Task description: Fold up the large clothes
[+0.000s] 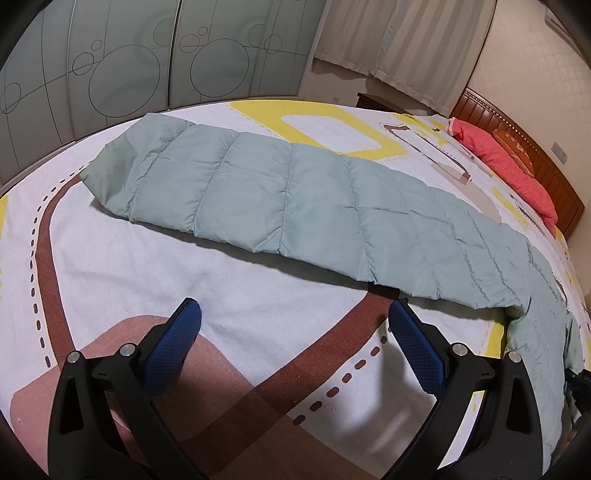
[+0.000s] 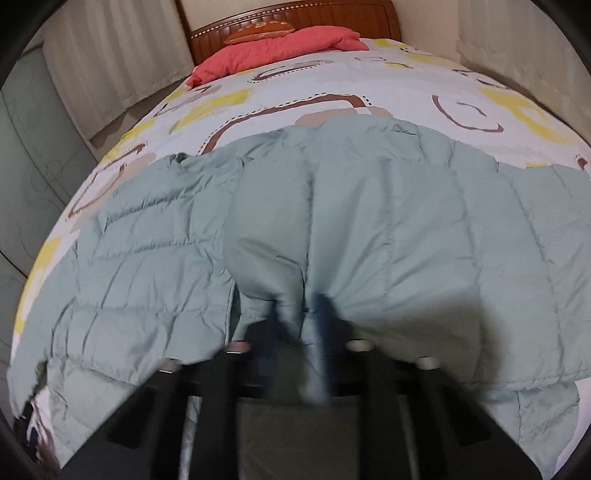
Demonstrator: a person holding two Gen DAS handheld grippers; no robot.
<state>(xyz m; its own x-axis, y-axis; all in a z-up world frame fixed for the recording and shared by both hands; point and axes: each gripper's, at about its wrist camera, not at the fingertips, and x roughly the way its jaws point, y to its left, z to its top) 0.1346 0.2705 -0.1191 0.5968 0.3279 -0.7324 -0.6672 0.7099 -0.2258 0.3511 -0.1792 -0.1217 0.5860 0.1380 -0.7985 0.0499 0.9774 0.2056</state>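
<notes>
A pale green quilted down jacket [image 1: 295, 206] lies spread on the patterned bed sheet [image 1: 110, 258]. In the left wrist view it stretches as a long band from the far left to the bed's right edge. My left gripper [image 1: 295, 310] hovers open over bare sheet just in front of the jacket's near edge, nothing between its blue pads [image 1: 177, 343]. In the right wrist view the jacket [image 2: 406, 221] fills the middle. My right gripper [image 2: 300, 314], blurred, is shut on a bunched fold of the jacket at its near edge; fabric hangs down between the fingers.
A coral-red quilted item [image 2: 280, 48] and an orange cushion [image 2: 258, 29] lie by the wooden headboard [image 2: 332, 14]. Frosted wardrobe doors [image 1: 110, 55] run along the bed's far side. Curtains [image 1: 406, 44] hang behind. The bed edge drops off at the right in the left wrist view.
</notes>
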